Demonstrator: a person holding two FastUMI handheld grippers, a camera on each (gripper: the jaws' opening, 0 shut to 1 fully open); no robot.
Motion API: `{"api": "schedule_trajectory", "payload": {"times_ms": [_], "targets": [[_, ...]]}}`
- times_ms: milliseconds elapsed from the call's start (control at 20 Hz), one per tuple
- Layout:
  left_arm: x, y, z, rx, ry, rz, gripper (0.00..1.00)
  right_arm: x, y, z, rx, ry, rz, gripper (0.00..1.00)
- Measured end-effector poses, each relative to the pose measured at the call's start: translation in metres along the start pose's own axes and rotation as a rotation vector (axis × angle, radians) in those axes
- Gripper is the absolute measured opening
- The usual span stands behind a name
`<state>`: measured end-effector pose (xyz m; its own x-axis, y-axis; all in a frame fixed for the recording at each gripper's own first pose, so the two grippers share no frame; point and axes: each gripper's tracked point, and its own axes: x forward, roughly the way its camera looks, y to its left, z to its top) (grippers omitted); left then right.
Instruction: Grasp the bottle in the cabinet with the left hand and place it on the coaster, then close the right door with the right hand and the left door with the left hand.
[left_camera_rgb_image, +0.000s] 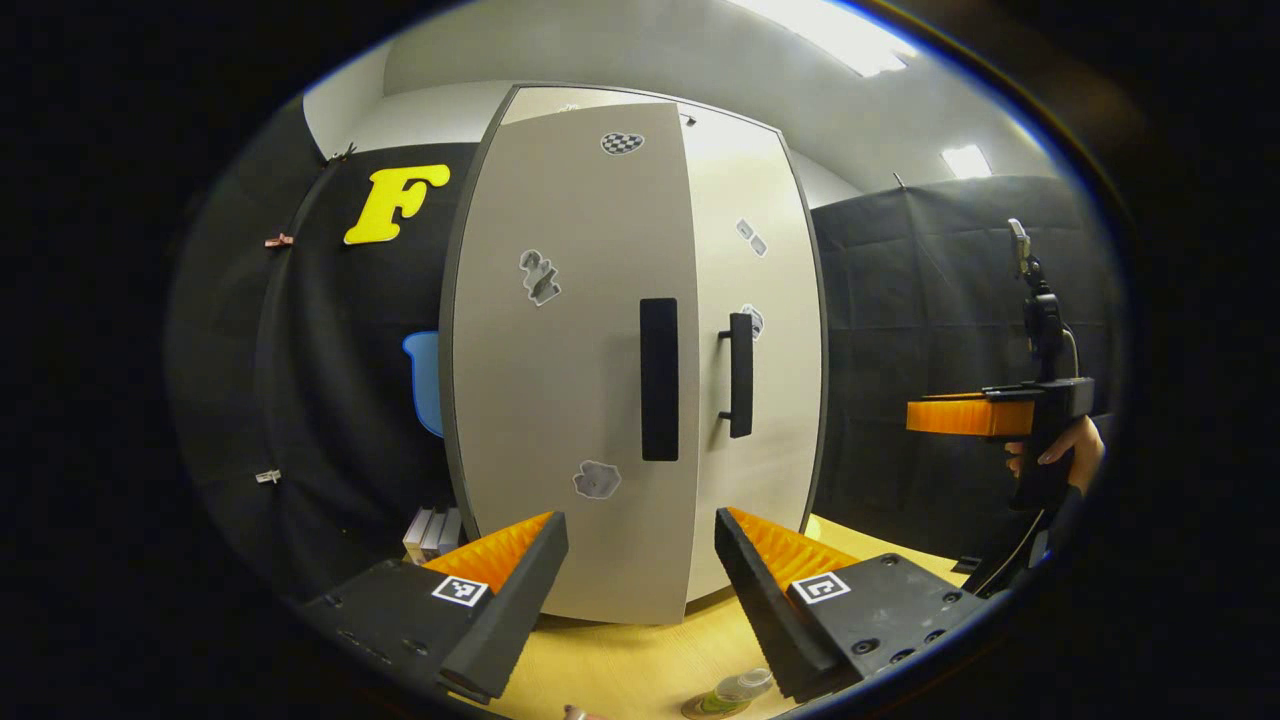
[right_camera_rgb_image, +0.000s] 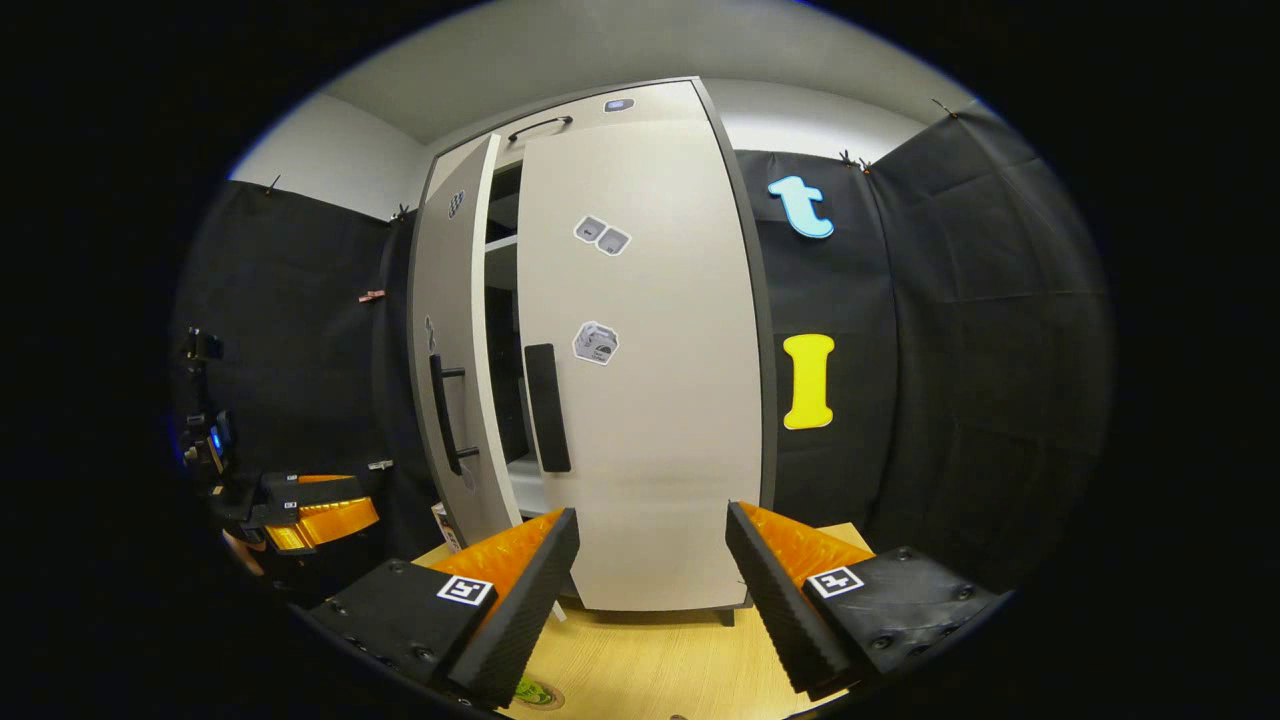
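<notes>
— Nearest the lens in the left gripper view, what do you see?
— Left gripper (left_camera_rgb_image: 640, 560), jaws spread wide, holding nothing, above the wooden tabletop (left_camera_rgb_image: 640, 660).
— And the bottle?
— Lying at the bottom edge, the bottle (left_camera_rgb_image: 735, 690) rests on the coaster (left_camera_rgb_image: 700, 708).
— The cabinet?
— Right door (right_camera_rgb_image: 650, 400) looks shut; left door (right_camera_rgb_image: 455, 380) stands ajar, shelves visible in the gap.
— The other tool?
— Right gripper (right_camera_rgb_image: 650, 570) is open and empty too, facing the cabinet (right_camera_rgb_image: 745, 300).
</notes>
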<state>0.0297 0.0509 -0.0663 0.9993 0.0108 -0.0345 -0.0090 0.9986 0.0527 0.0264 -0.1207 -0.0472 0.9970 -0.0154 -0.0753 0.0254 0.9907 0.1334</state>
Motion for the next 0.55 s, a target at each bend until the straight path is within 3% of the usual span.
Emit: {"api": "schedule_trajectory", "payload": {"times_ms": [550], "targets": [[-0.0032, 0.0039, -0.0023, -0.029, -0.005, 0.015, 0.95, 0.0015, 0.0025, 0.0035, -0.004, -0.007, 0.006, 0.98]]}}
